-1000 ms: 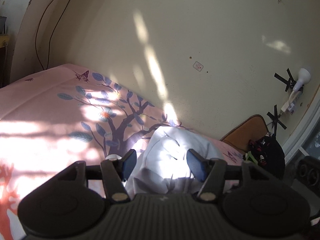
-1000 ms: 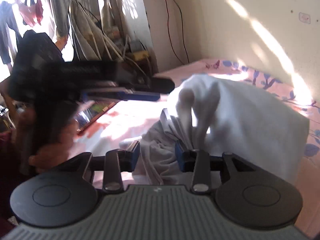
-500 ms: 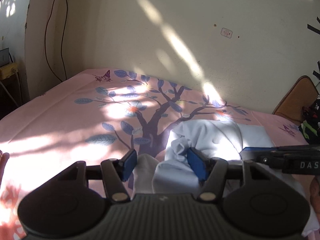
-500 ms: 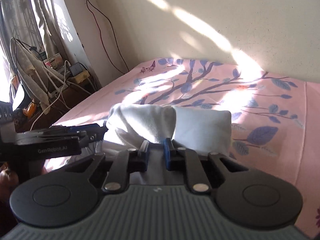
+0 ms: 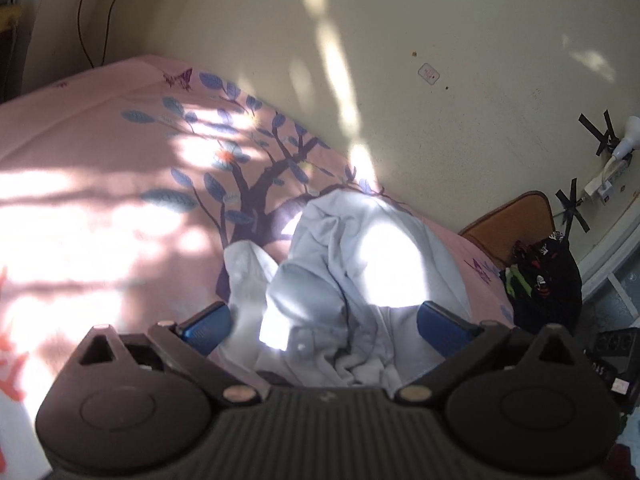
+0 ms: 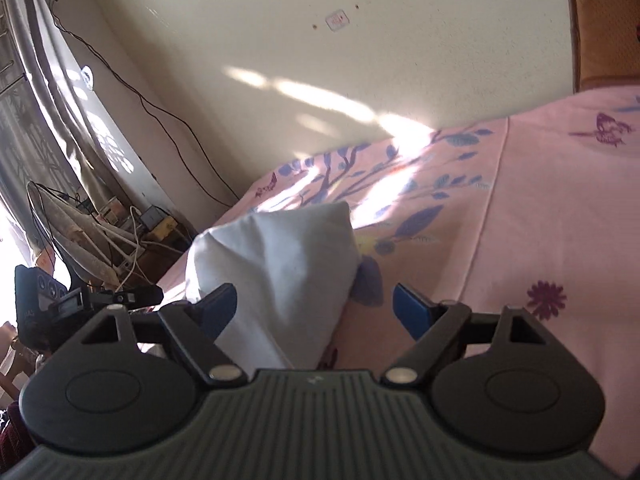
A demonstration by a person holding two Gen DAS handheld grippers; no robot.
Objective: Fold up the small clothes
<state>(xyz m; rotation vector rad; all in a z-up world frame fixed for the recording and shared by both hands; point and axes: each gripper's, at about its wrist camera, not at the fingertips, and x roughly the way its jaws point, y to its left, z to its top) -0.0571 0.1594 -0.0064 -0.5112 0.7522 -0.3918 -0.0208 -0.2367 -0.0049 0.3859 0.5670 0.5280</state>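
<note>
A crumpled white garment (image 5: 360, 264) lies on the pink tree-print bed (image 5: 100, 184).

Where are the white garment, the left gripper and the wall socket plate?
white garment (image 5: 360, 280), left wrist view, sunlit crumpled middle.
left gripper (image 5: 324, 322), left wrist view, midway between its blue fingertips.
wall socket plate (image 6: 338, 20), right wrist view, plate centre.

Home bedroom: bed w/ pink tree-print sheet (image 5: 100, 184), window curtains (image 6: 36, 112), wall socket (image 5: 429, 74), trailing cable (image 6: 168, 120).

A cream wall (image 5: 440, 40) is streaked with sunlight behind the bed (image 5: 80, 152), which is covered by a pink sheet printed with a blue-leaved tree. Curtains (image 6: 48, 128) and trailing cables (image 6: 172, 120) are seen beyond the bed's far corner.
</note>
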